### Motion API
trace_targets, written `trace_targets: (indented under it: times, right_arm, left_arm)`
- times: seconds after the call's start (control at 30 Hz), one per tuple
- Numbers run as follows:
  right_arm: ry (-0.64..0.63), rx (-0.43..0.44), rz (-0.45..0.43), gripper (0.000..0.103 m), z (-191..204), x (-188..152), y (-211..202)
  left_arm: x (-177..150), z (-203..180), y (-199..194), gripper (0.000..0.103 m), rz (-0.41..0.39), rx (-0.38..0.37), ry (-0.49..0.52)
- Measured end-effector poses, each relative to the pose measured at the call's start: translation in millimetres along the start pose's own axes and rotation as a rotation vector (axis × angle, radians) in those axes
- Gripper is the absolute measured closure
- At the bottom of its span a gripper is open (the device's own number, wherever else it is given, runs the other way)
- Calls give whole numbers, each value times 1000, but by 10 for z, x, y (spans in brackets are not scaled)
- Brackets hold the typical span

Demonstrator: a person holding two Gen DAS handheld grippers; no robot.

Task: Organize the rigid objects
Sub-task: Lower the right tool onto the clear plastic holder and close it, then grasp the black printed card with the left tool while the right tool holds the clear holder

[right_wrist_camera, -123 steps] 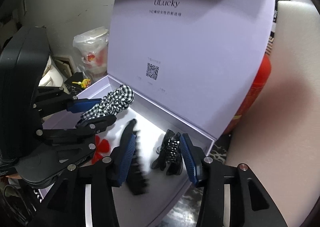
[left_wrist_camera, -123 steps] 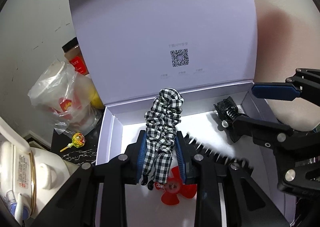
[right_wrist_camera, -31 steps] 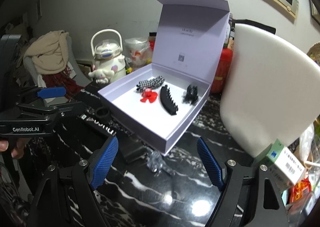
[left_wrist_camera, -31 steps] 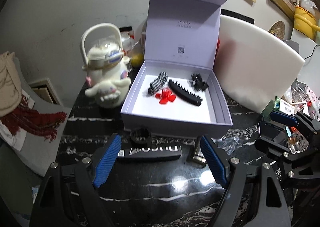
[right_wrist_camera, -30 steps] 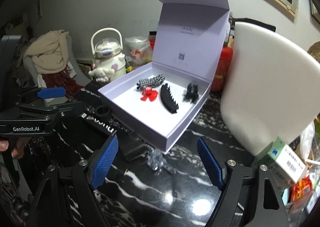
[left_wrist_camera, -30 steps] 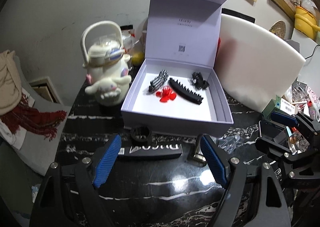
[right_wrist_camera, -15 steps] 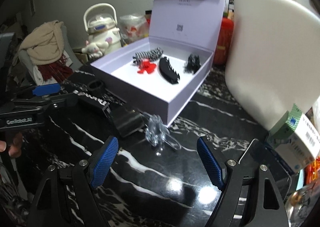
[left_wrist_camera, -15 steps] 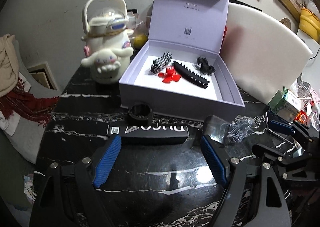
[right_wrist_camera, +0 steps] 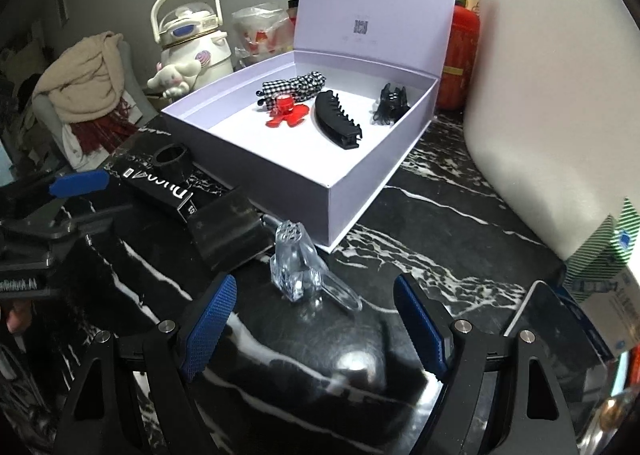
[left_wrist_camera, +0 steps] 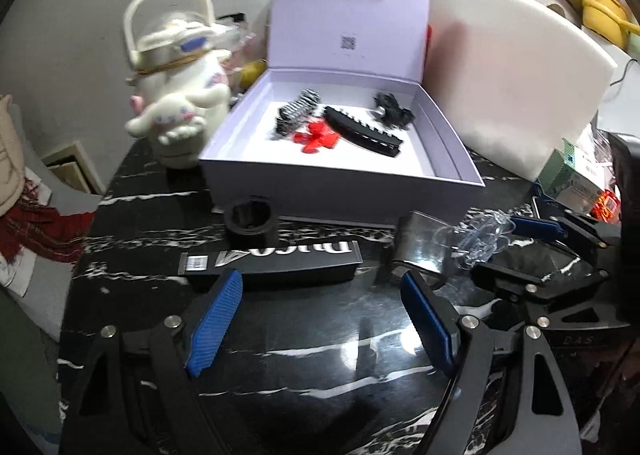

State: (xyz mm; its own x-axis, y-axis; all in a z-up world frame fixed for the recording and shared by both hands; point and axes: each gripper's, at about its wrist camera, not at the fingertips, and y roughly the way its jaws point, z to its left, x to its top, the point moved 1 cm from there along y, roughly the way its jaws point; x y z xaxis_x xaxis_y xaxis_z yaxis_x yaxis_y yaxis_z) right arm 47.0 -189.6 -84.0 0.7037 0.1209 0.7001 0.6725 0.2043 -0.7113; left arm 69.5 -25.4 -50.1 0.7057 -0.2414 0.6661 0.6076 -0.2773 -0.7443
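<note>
Clear clip (right_wrist_camera: 298, 269) sat just ahead of my right gripper (right_wrist_camera: 316, 319), jaws wide and empty, lined up to grab. Left gripper (left_wrist_camera: 320, 319) also gaped empty, facing the black case (left_wrist_camera: 272, 255).

Each camera sat on its own gripper and looked forward and down along the fingers, low over the dark marble desk (left_wrist_camera: 320, 355). The left view faced the open lilac box (left_wrist_camera: 340, 187) from the front, the right view from its corner (right_wrist_camera: 280, 167). Both shared the box.
</note>
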Motion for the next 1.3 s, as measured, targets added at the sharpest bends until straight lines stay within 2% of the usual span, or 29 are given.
trace_targets:
  times: [0.17,0.23,0.27,0.37,0.47,0.6,0.73,0.87,1.0,1.3]
  right_arm:
    - [23,41,-2,25,-58,29,42]
    - [22,48,6,40,-70,39,68]
    - [15,50,17,56,-71,39,92]
    - [-2,64,25,62,-68,23,133]
    - [0,80,36,70,-77,40,168]
    - [1,78,52,70,-72,51,221]
    - [-7,77,54,70,-71,55,212]
    - [-9,73,58,70,-64,75,225]
    - [-21,64,61,70,-35,96,249]
    - [-18,73,62,70,-20,92,252]
  left_arm:
    - [68,-101,80,21,8,-23,34]
    - [103,-99,96,21,14,-15,49]
    - [119,-87,101,21,14,-4,58]
    - [158,-1,107,21,8,34,77]
    - [182,114,121,21,12,35,76]
    - [213,297,231,21,49,-36,51]
    - [233,393,294,21,49,-63,54]
    - [264,459,364,21,38,-37,73]
    - [290,492,436,21,64,-37,112]
    - [245,497,475,21,114,-189,94]
